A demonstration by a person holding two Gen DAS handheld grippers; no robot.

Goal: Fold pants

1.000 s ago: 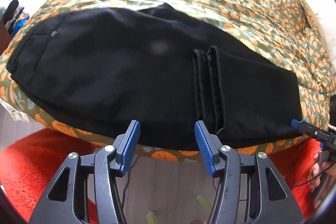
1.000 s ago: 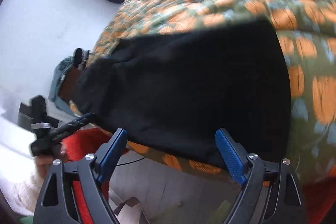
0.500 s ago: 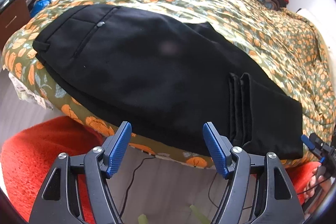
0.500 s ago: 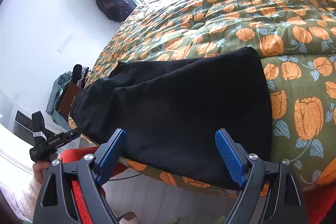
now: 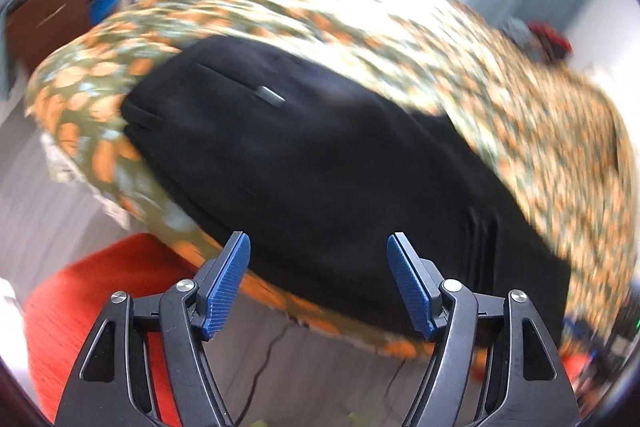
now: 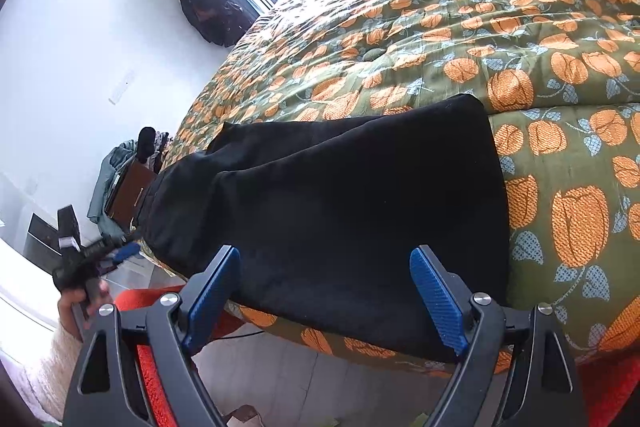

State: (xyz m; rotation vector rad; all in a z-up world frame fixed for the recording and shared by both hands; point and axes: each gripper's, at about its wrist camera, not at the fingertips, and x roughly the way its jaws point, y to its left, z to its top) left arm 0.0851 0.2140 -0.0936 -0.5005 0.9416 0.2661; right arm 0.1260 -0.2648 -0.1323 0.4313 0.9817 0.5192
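Black pants [image 5: 320, 167] lie folded along the near edge of a bed with a green and orange quilt [image 5: 520, 99]. The waistband and a back pocket button are at the left, and the folded leg hems lie at the right. My left gripper [image 5: 318, 255] hovers just off the bed edge in front of the pants; its jaws are opening and nothing is between them. In the right wrist view the same pants [image 6: 340, 211] stretch away to the left, and my right gripper [image 6: 324, 263] stands open and empty near their right end. The left gripper [image 6: 104, 255] shows there in a person's hand.
An orange-red rug [image 5: 88, 307] covers grey floor below the bed edge, with a cable running across the floor. A brown dresser [image 5: 44, 23] piled with clothes stands at the left. A window and dark hanging clothes [image 6: 204, 7] are beyond the bed.
My left gripper has slid left along the bed edge, from the folded hems toward the waistband side, and its jaws have widened. The right gripper has stayed in place and open.
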